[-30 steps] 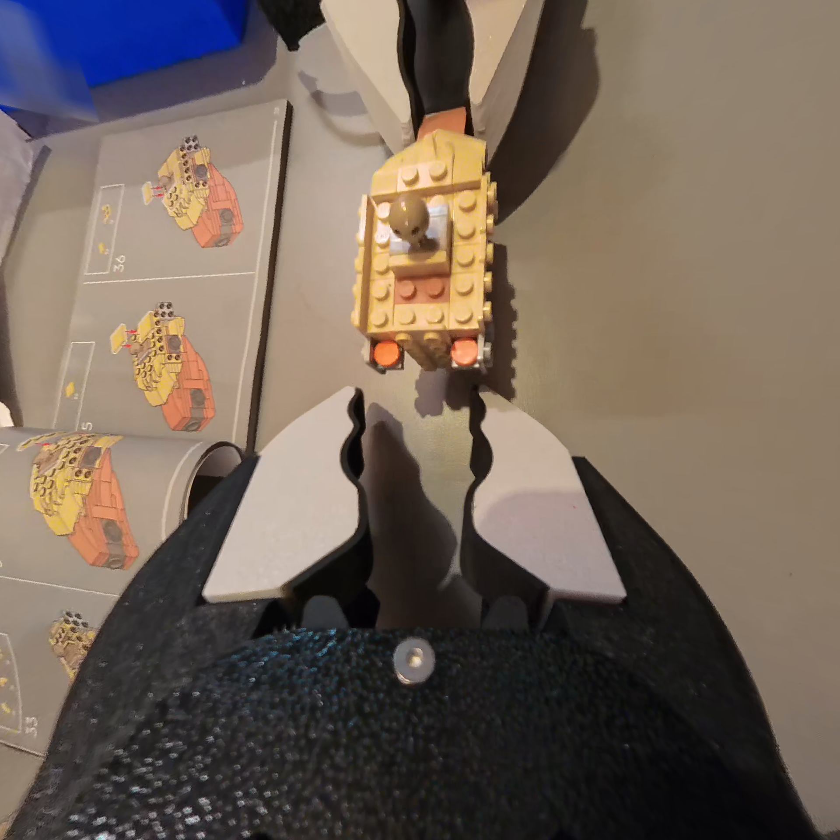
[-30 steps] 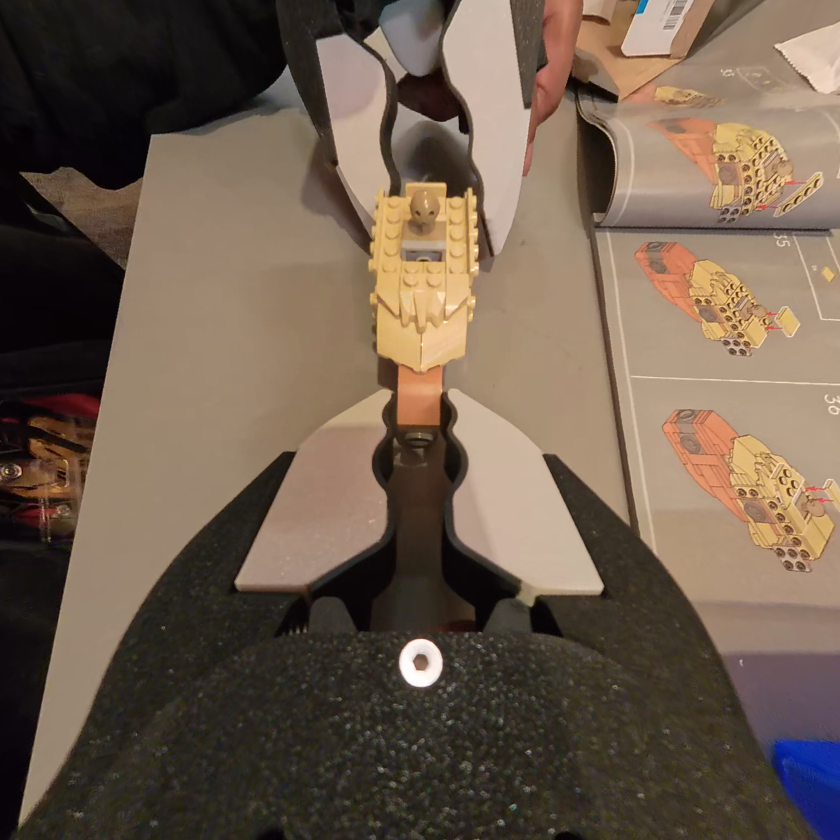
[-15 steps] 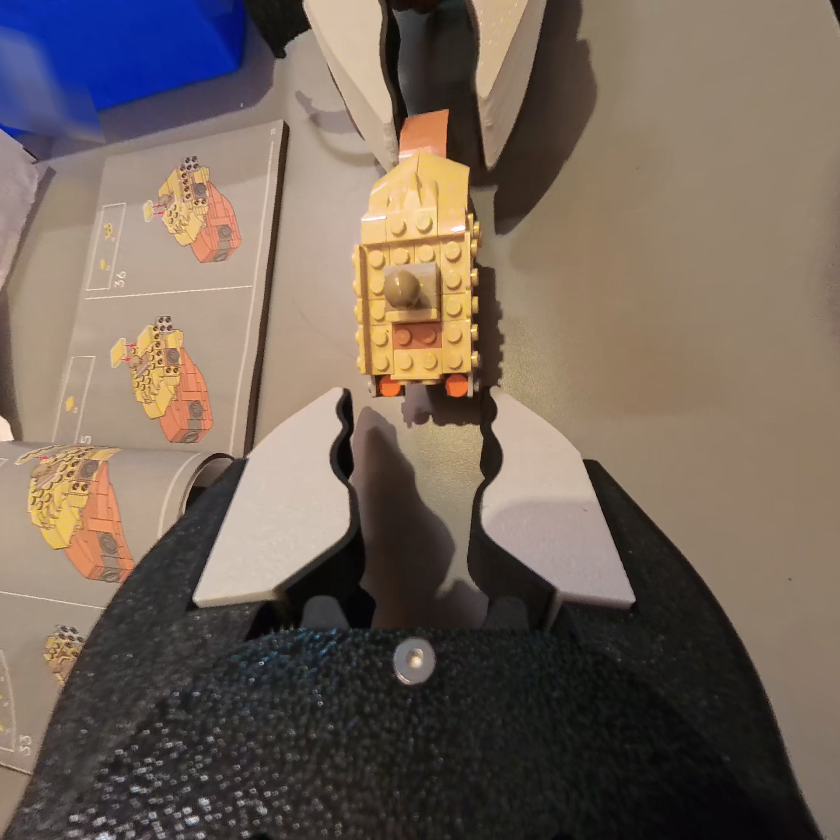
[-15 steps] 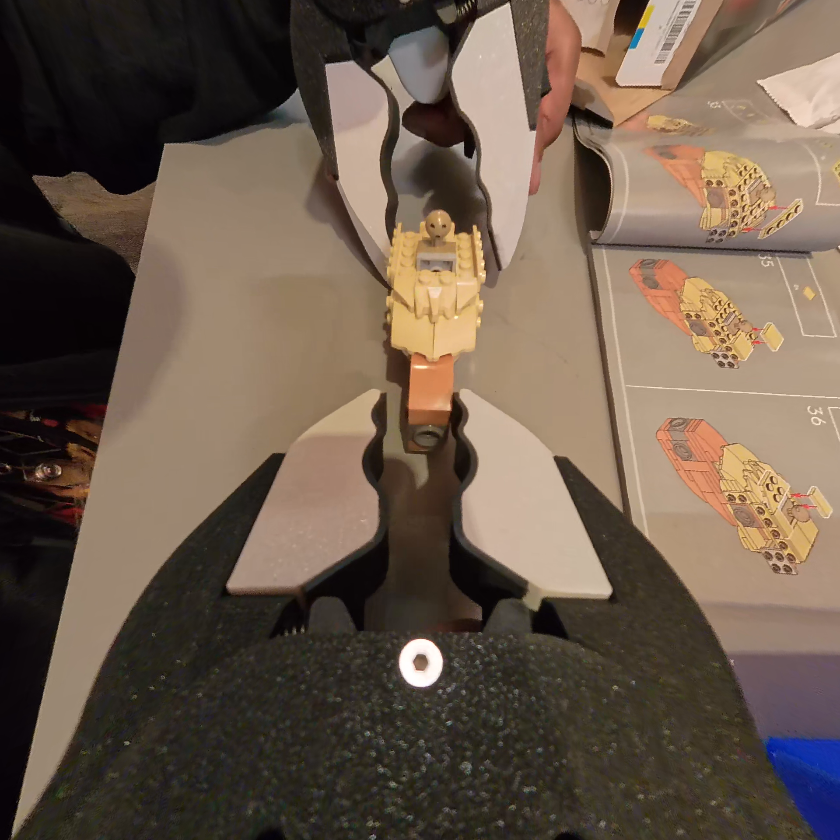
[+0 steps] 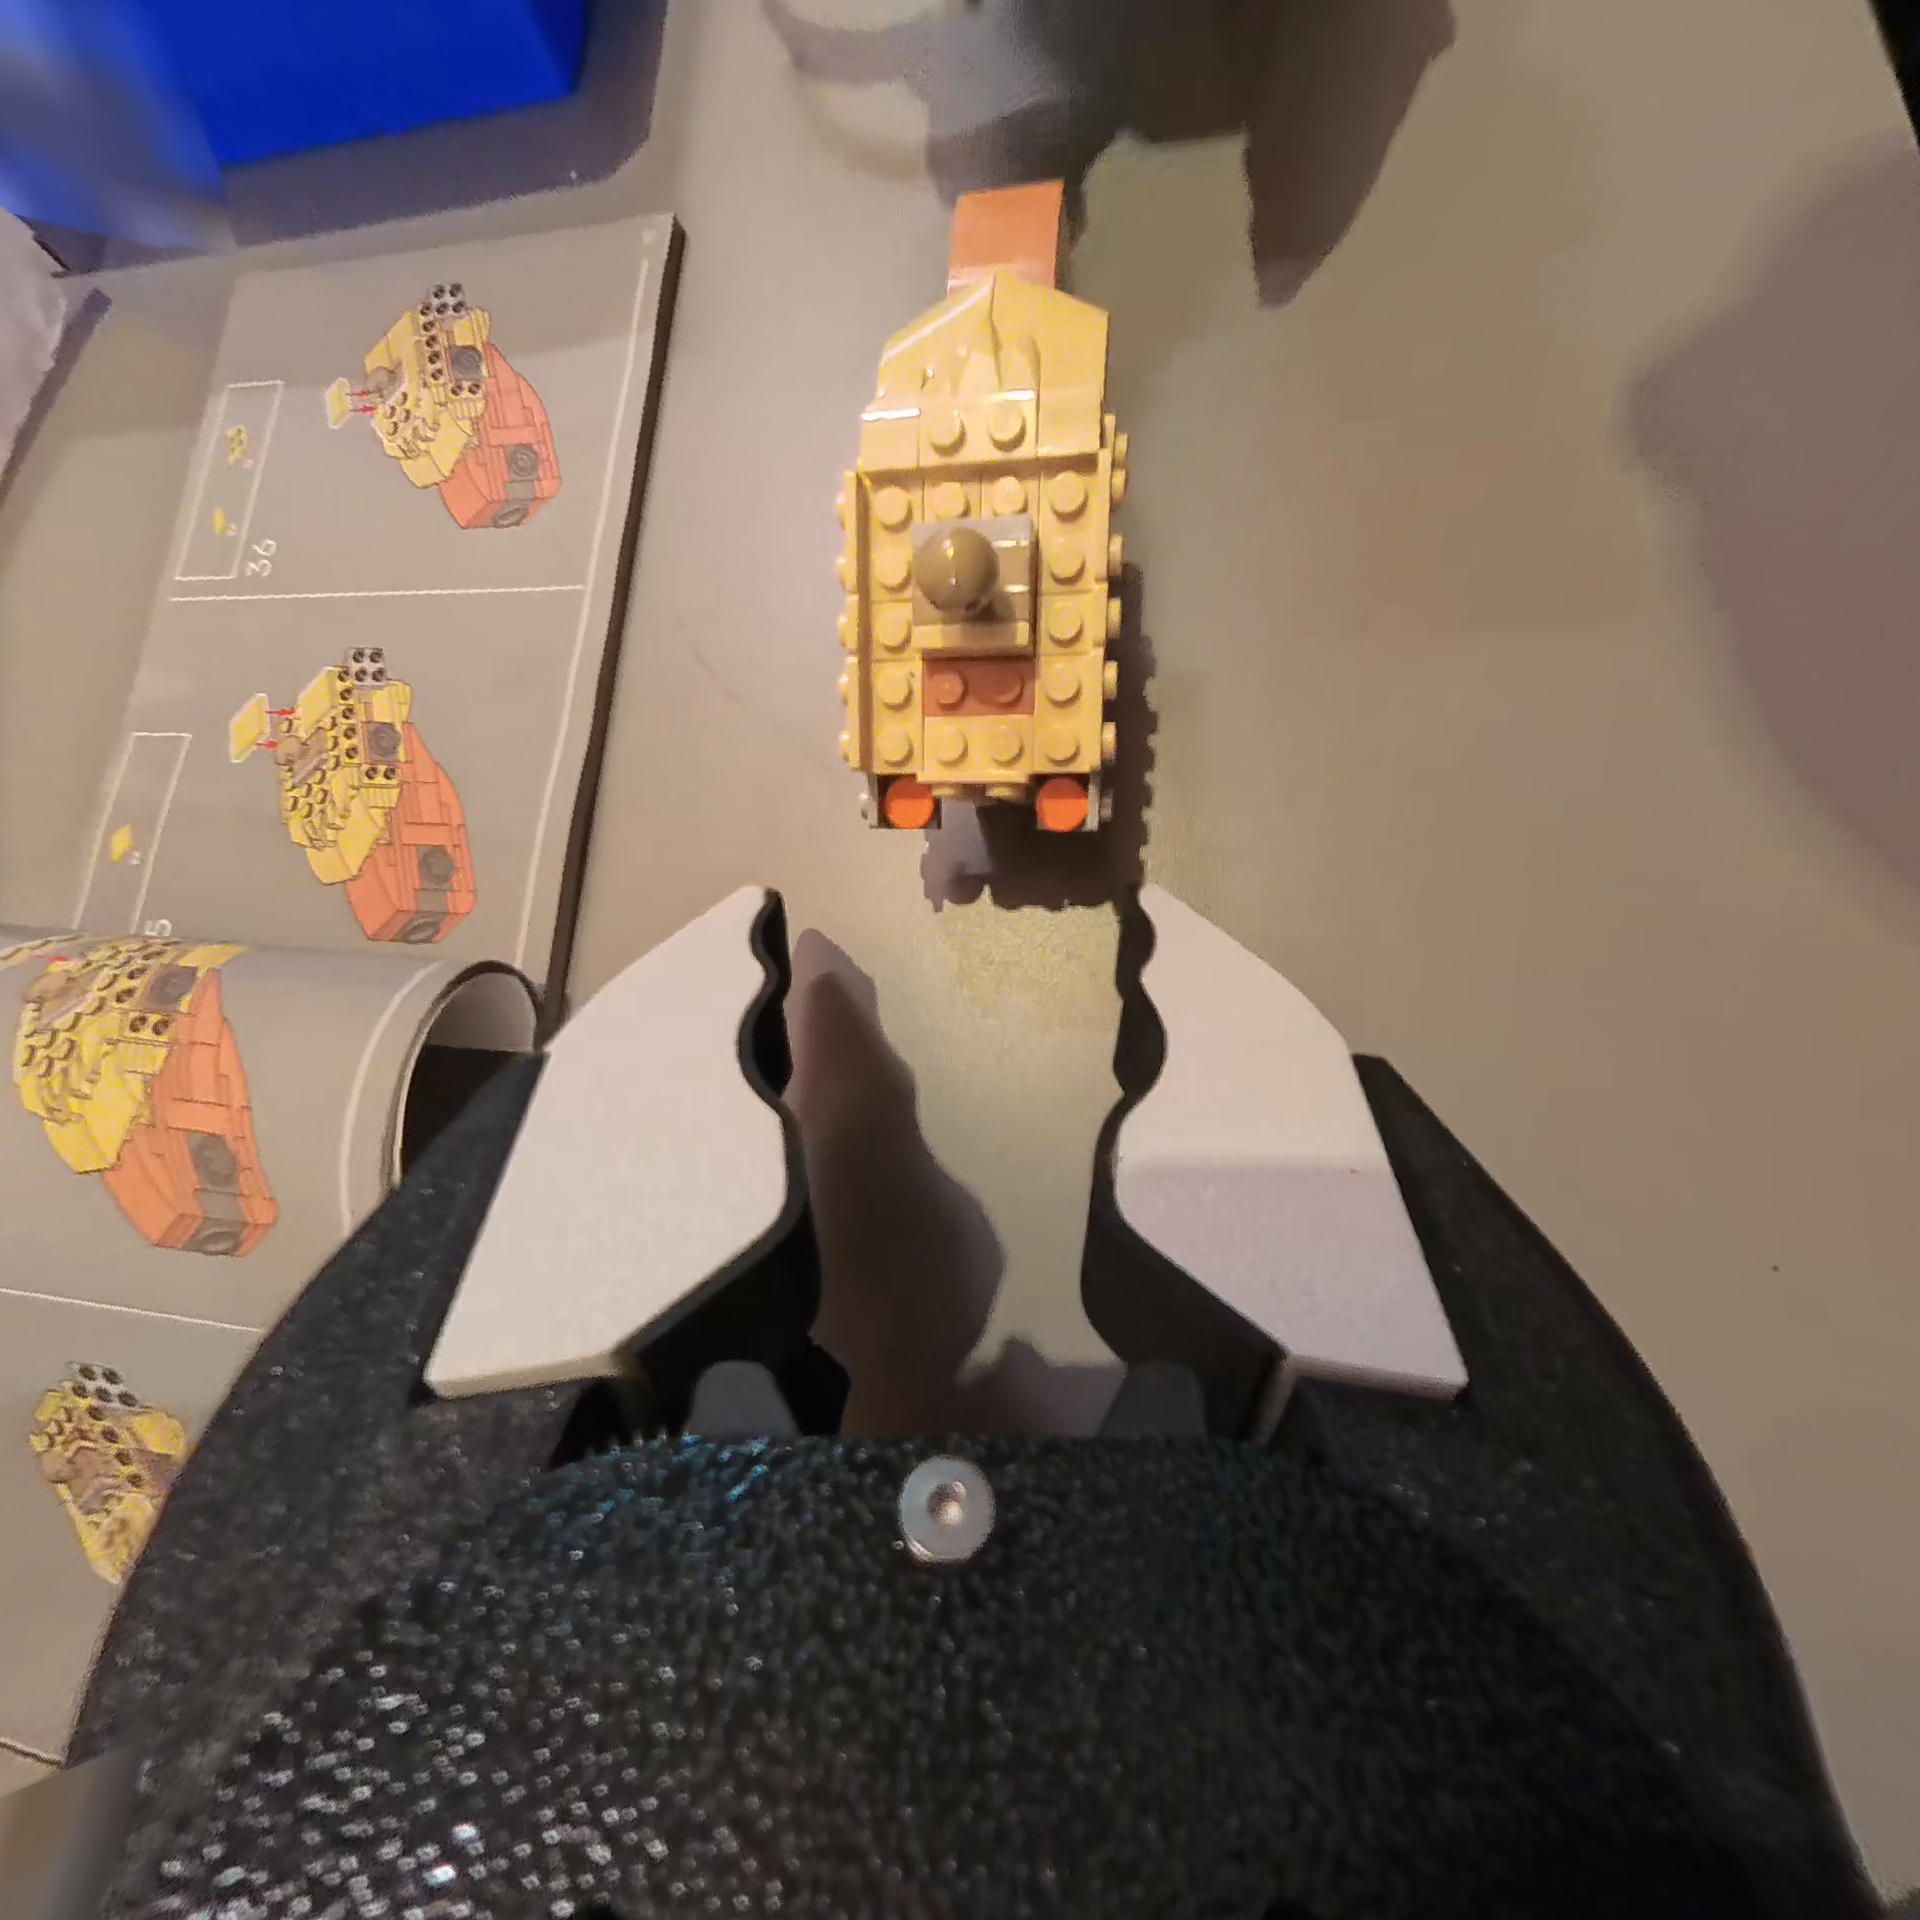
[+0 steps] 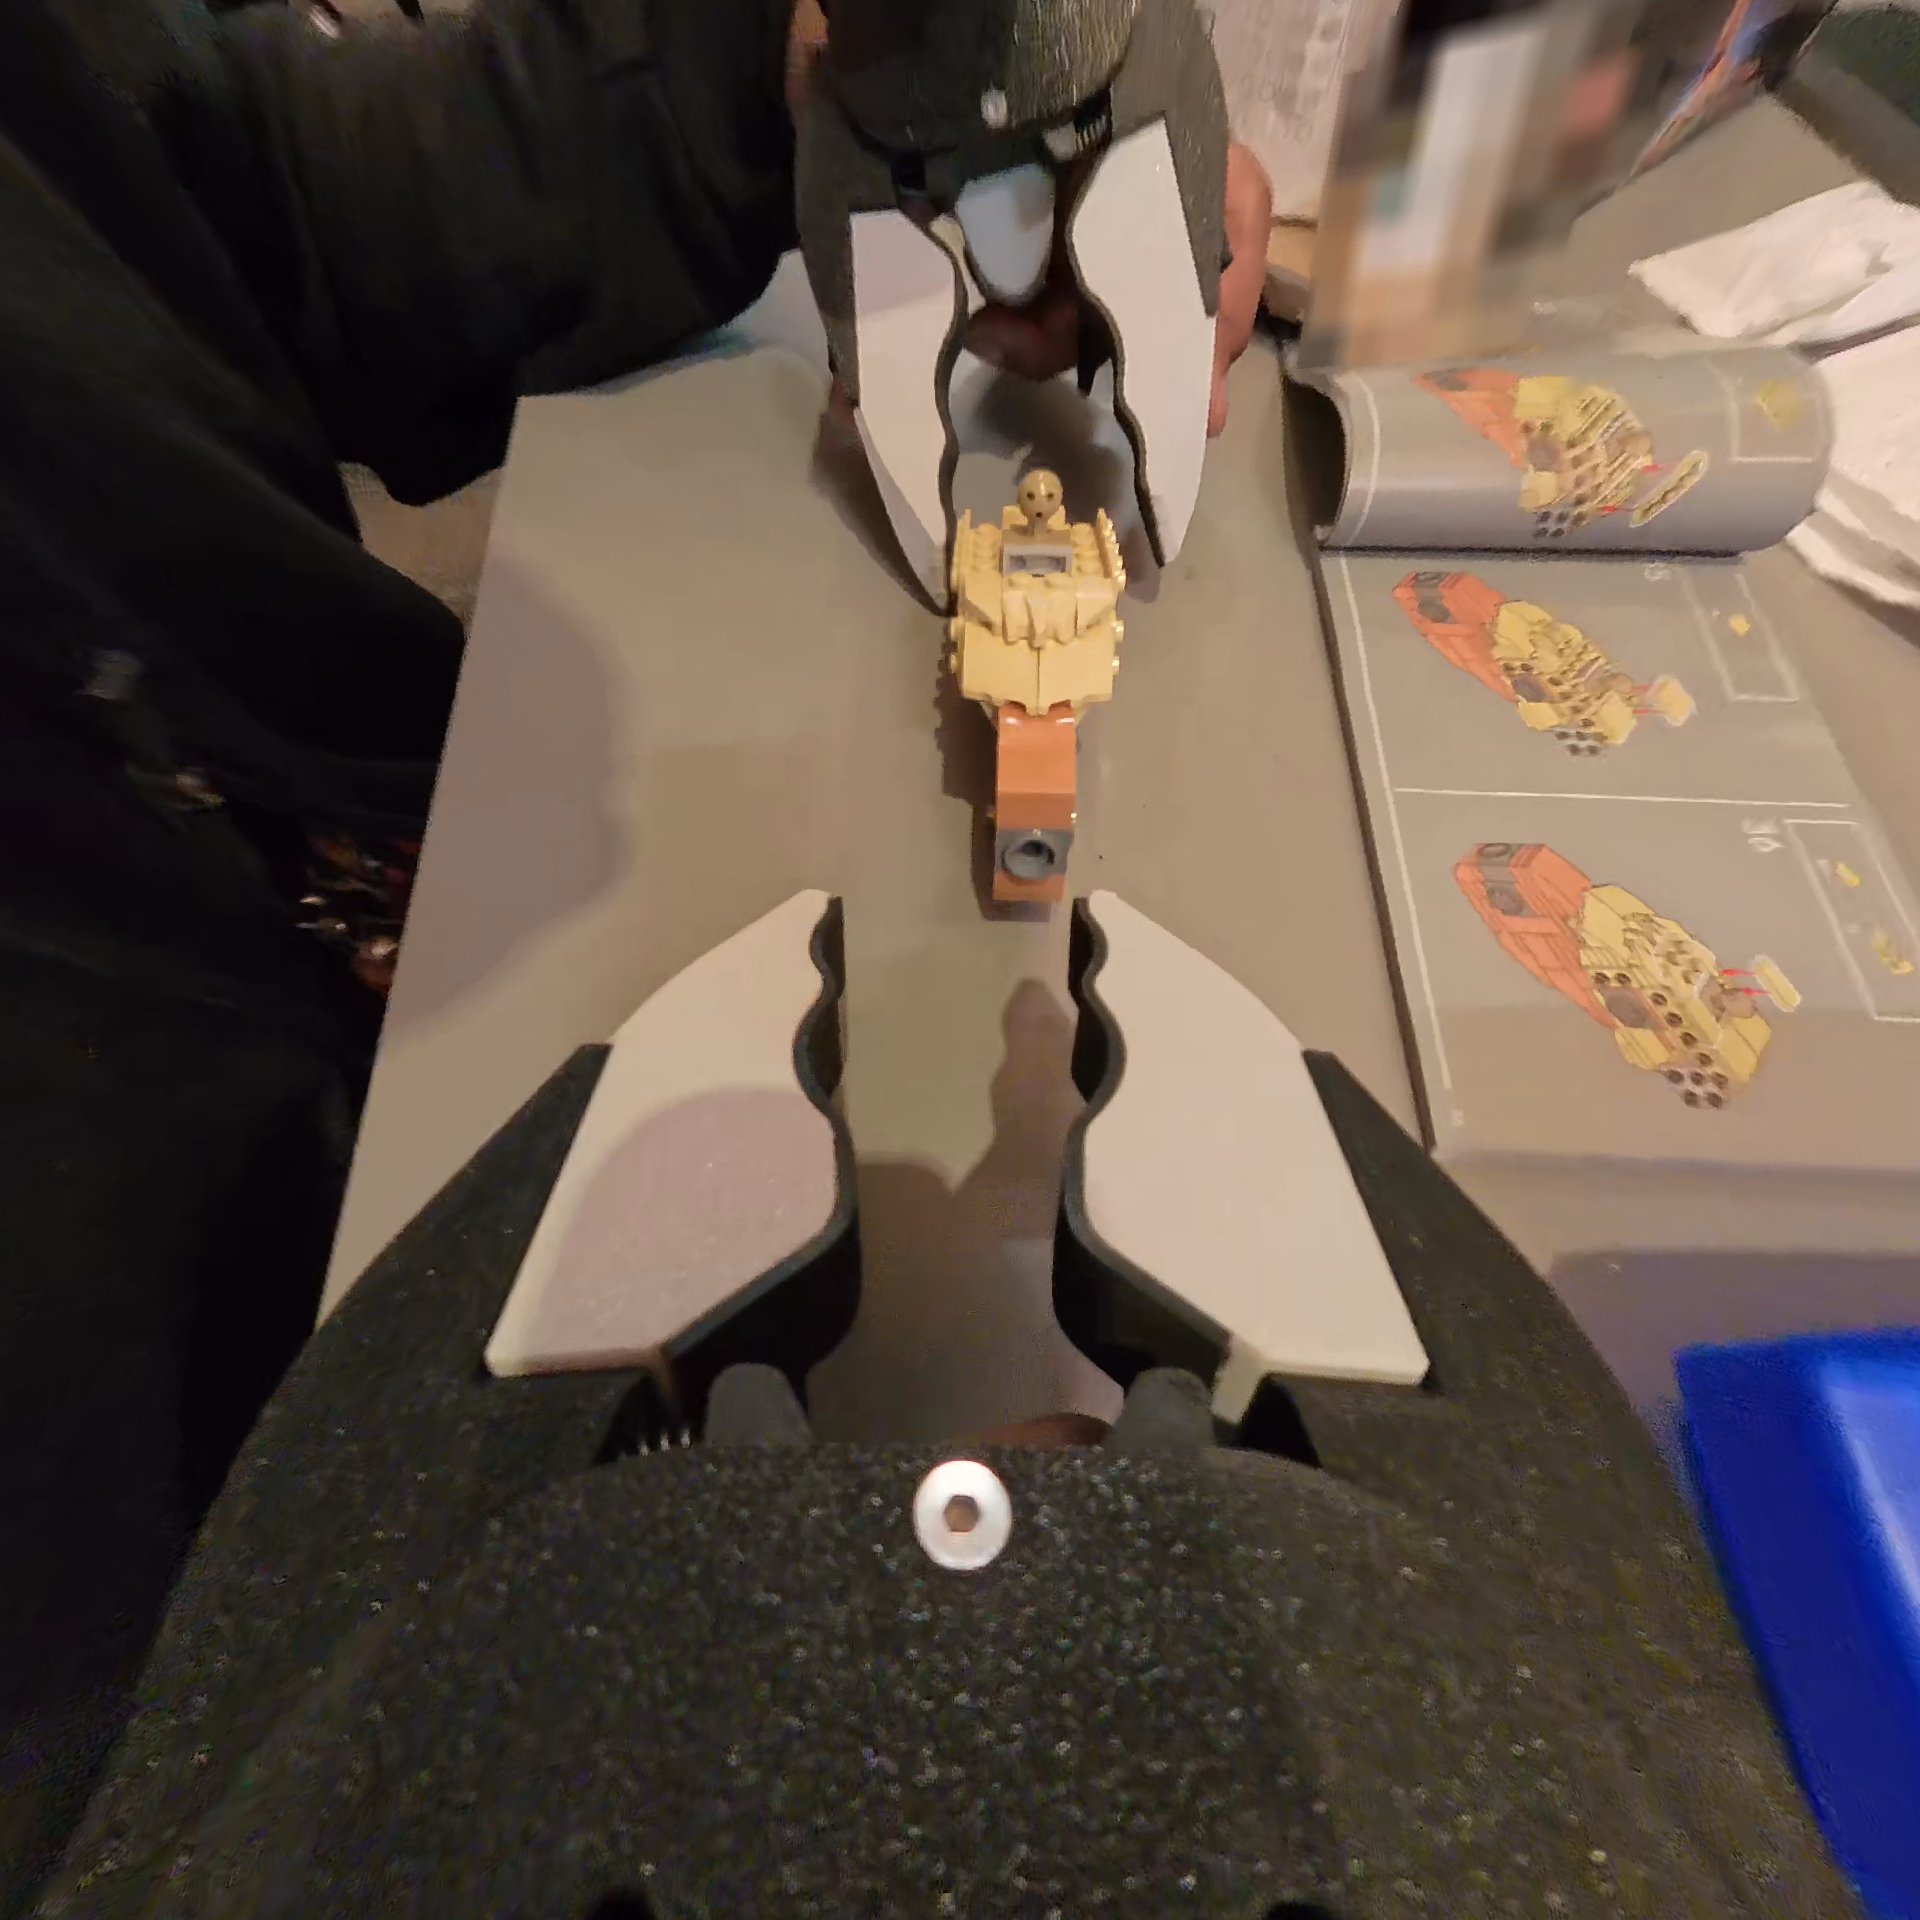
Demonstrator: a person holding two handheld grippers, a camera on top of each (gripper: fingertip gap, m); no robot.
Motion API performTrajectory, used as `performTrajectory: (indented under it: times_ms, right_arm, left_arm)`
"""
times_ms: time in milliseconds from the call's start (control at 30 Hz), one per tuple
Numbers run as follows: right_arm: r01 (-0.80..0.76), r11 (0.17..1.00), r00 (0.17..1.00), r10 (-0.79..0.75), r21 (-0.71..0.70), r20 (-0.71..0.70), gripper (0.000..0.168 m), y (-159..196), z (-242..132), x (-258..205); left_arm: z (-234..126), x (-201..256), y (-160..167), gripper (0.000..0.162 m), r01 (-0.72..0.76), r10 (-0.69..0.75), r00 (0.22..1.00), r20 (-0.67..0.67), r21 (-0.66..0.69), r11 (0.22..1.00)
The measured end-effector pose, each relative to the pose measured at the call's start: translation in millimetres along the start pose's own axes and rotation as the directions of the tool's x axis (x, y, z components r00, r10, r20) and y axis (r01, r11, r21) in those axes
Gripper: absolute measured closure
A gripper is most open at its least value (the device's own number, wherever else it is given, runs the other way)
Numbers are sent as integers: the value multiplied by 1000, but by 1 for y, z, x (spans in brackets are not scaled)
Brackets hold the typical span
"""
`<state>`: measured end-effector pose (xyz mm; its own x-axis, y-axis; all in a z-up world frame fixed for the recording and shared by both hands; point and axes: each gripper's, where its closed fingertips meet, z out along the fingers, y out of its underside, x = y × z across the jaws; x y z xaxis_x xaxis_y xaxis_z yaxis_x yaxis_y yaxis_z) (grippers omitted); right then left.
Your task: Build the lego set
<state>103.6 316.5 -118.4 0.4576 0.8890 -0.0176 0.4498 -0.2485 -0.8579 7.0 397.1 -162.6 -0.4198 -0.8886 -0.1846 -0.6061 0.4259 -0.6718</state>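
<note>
The tan lego model (image 5: 982, 582) with an orange-brown nose (image 5: 1008, 234) and a small olive figure (image 5: 956, 566) on top rests on the grey table (image 5: 1455, 727). My left gripper (image 5: 956, 914) is open and empty, just behind the model's rear with its two orange round studs. In the right wrist view the model (image 6: 1039, 634) points its nose (image 6: 1034, 800) at my right gripper (image 6: 954, 920), which is open and empty, a short gap from the nose. The left gripper's fingers (image 6: 1153, 312) stand on either side of the model's rear.
The open instruction booklet (image 5: 416, 582) lies beside the model, also in the right wrist view (image 6: 1610, 831). A blue bin (image 5: 260, 73) stands beyond it. White bags (image 6: 1787, 260) and a blurred box (image 6: 1455, 156) lie past the booklet. The table edge (image 6: 416, 935) runs along a dark sleeve. Across from one pair of fingers to the other is roughly 15 centimetres.
My right gripper opened, let go of the model's orange-brown nose and drew back. The model came down flat on the table. My left gripper stayed open behind it.
</note>
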Motion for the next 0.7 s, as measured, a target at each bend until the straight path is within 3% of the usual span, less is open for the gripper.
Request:
performTrajectory:
  times_ms: [133, 233, 333, 433, 567, 700]
  right_arm:
    - [22, 996, 999, -18, 90, -52, 130, -10, -51, 7]
    - [35, 996, 979, -18, 85, -201, 132, -11, -96, 42]
    - [82, 996, 930, -82, -16, -357, 136, -10, -139, 91]
    - [173, 947, 852, -281, -269, -441, 146, -6, -165, 162]
    - [281, 717, 830, -515, -639, -213, 149, 30, -154, 267]
    - [234, 571, 912, -409, -787, -26, 154, 82, -133, 337]
  left_arm:
    - [-4, 1, 6, 99, 32, -32, 999, -19, 2, 999]
    - [-7, 6, 10, 99, 61, -61, 997, -48, 3, 998]
    - [-10, 11, 13, 98, 79, -79, 994, -77, -5, 997]
    - [-12, 11, 16, 97, 92, -93, 992, -81, -10, 996]
    - [-12, 9, 16, 97, 95, -95, 993, -68, -10, 995]
    - [-11, 4, 15, 97, 95, -94, 995, -45, 4, 996]
